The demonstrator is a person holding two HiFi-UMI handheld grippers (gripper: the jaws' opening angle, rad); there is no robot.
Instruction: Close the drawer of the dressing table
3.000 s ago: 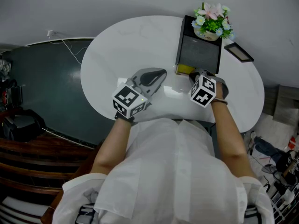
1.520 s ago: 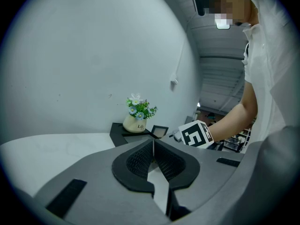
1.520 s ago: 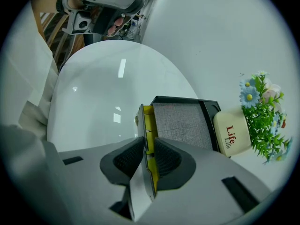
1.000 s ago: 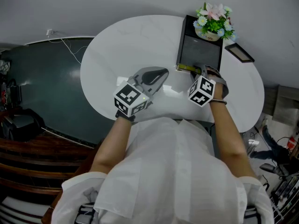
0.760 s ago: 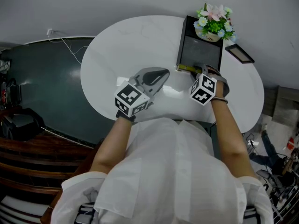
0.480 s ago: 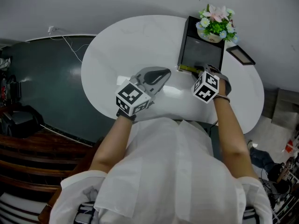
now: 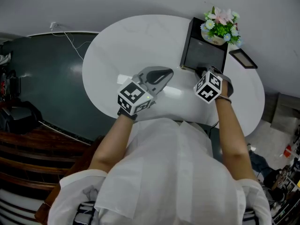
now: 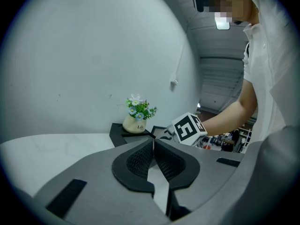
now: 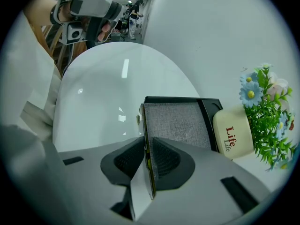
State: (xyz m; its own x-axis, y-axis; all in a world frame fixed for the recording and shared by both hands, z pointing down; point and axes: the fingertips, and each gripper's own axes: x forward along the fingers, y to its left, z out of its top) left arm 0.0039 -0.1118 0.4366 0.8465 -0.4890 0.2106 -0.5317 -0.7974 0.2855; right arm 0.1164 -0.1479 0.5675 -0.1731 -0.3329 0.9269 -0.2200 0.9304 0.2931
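Note:
A black box with a grey fabric top (image 7: 205, 54) stands at the back right of the white oval table (image 7: 131, 46). Its drawer front (image 9: 146, 139) is a thin pale panel with a small knob, lying close against the box. My right gripper (image 7: 202, 71) points steeply down at that front edge. Its jaws are closing, with the panel's top edge between the pads (image 9: 166, 158), which lie against it. My left gripper (image 7: 164, 73) hovers over the table's middle, shut and empty, its fingertips (image 8: 149, 146) meeting.
A cream pot of flowers (image 7: 220, 27) stands on the box's far end. A dark-framed flat item (image 7: 243, 58) lies to the right of the box. Dark floor (image 7: 42, 78) and a white cable (image 7: 70, 43) are beyond the table's left rim.
The yellow strip of the drawer's inside at the box's near edge has shrunk and gone out of sight. My right gripper has moved up against the box. The left gripper kept still.

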